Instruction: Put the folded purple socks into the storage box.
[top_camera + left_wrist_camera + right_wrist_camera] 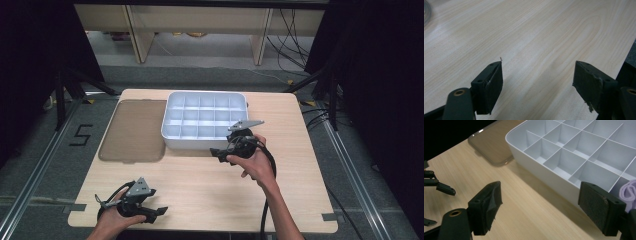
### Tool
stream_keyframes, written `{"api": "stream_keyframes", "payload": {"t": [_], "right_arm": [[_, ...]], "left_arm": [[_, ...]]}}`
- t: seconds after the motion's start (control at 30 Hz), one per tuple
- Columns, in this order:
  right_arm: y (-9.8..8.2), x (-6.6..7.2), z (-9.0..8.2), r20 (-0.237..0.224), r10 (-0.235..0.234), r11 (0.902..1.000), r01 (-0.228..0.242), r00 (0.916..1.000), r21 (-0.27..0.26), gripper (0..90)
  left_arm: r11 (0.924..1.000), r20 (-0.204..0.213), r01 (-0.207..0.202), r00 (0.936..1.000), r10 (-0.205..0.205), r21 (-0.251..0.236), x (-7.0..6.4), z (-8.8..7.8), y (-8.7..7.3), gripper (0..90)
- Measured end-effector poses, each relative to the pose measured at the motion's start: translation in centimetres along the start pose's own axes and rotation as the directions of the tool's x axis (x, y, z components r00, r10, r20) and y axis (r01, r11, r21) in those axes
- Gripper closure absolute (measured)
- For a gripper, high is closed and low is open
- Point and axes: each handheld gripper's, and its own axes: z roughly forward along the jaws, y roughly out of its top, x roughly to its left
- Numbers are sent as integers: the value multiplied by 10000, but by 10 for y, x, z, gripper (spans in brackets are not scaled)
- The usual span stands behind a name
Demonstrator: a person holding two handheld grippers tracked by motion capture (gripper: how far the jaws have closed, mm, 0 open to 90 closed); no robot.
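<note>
The right claw (pixel 220 152) stands released with nothing between its jaws, just off the near wall of the white compartment box (pixel 202 141), which sits toward the far edge of the surface (pixel 210 195). A lilac sock (pixel 627 192) lies in a near-row compartment by that claw. The left claw (pixel 159 212), also released and empty, rests at the near left corner. The brown translucent lid (pixel 134 131) lies flat left of the box. Risk: a careless reach could catch the box wall and shove the box.

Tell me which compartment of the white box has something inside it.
The near-corner compartment beside the right claw: it holds a pale purple cloth. The other visible compartments of the white box look empty.
</note>
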Motion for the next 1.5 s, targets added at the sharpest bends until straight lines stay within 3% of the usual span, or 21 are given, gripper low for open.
{"api": "stream_keyframes", "payload": {"t": [0.03,0.1,0.17,0.2,0.23,0.37,0.53,0.6,0.73,0.8,0.83,0.87,1.0,1.03,1.1,1.27,1.33,1.37,1.4,1.43,1.5], "right_arm": [[-1,0,1,-34,-63,10000,62,10000,-78,198],[-4,3,-1,-48,151,9999,-151,9999,-32,198],[-7,2,1,-158,-162,9996,158,9997,-253,198],[-8,3,0,-238,22,10000,-24,9997,-88,199],[-9,3,1,-70,-176,9994,173,9998,-298,198],[-11,8,1,-138,-44,9998,42,9999,-172,199],[-13,9,3,-208,-256,9995,252,9995,-166,201],[-14,12,3,-377,-31,9999,27,9993,-103,200],[-16,10,0,-205,-522,9984,518,9984,-225,200],[-18,14,-2,-348,-17,9995,6,9994,-307,206],[-19,12,-1,-354,-298,9989,285,9989,-360,205],[-21,14,-2,-384,-53,9997,45,9992,-222,203],[-27,15,0,-448,-142,9997,134,9989,-179,202],[-28,15,0,-263,-210,9997,208,9994,-101,195],[-31,15,1,-294,-265,9995,260,9992,-164,192],[-40,18,1,-338,-21,10000,22,9994,43,164],[-45,19,3,-310,-440,9990,443,9986,102,161],[-48,21,3,-429,-296,9995,301,9986,105,160],[-50,20,3,-344,-402,9991,405,9986,96,160],[-52,23,4,-488,-144,9998,151,9987,130,160],[-55,22,3,-334,-280,9994,286,9990,186,161]], "left_arm": [[9998,-62,-201,9998,201,18,1,-1,0,234],[10000,-96,-55,9999,55,-42,1,-1,0,234],[10000,-72,-70,10000,69,-36,1,-1,0,234],[9999,-106,-111,9999,111,-2,1,-1,1,234],[9999,-106,-113,9999,113,-2,2,-1,0,234],[9999,-4,-147,9999,147,-53,1,-1,1,232],[9999,5,-87,10000,87,-134,1,-1,0,232],[9999,-41,-82,10000,82,-133,0,-1,0,232],[9998,-74,-164,9998,163,-131,0,-1,0,232],[9999,-61,-99,9999,98,-126,0,-1,0,232],[9999,-109,-70,9999,68,-148,0,-1,0,232],[9998,-92,-87,9999,86,-150,0,-1,0,232],[9997,-178,-230,9996,229,-26,0,-2,0,232],[10000,-100,-84,9999,84,-33,0,-1,0,232],[9995,-172,-305,9994,305,-1,1,-2,0,232],[9998,-107,130,9999,-132,-166,0,-1,-1,232],[9999,-139,-96,9999,95,-34,0,-2,-1,232],[9997,-113,-241,9996,241,-20,0,-1,0,232],[10000,-102,-91,9999,90,-39,-1,-1,-1,232],[9994,-42,-338,9994,338,-6,0,-1,0,232],[9995,-100,-309,9995,309,14,-2,-1,0,232]]}}
